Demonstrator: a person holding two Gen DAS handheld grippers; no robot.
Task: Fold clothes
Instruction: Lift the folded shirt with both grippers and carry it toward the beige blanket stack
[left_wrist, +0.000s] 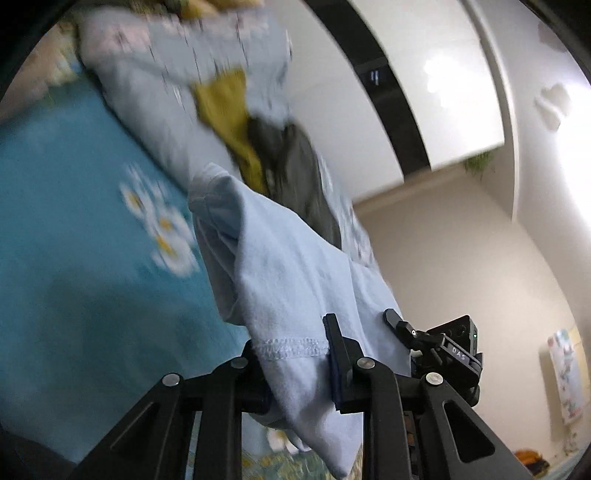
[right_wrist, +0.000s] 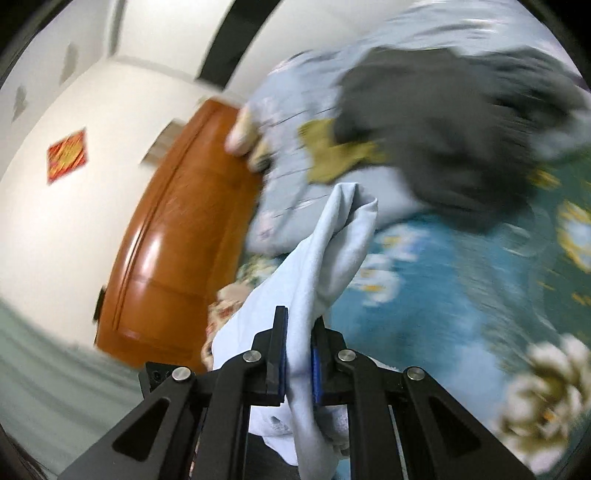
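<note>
Gripping the same pale blue garment (left_wrist: 280, 266) from two ends here: the left gripper (left_wrist: 295, 354) is clenched on a stitched hem, with the cloth bunching up ahead of its fingers. The right gripper (right_wrist: 299, 354) has its blue pads pinched tight on another bunch of it (right_wrist: 332, 240). Past both claws, a blurry pile with a dark grey piece (right_wrist: 443, 133) and a mustard one (left_wrist: 229, 122) sits on the teal daisy-print bedspread (left_wrist: 74, 206). A wooden headboard (right_wrist: 177, 236) is off to the right claw's left.

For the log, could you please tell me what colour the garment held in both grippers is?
Pale blue garment, plain, clearest in the right wrist view.
</note>
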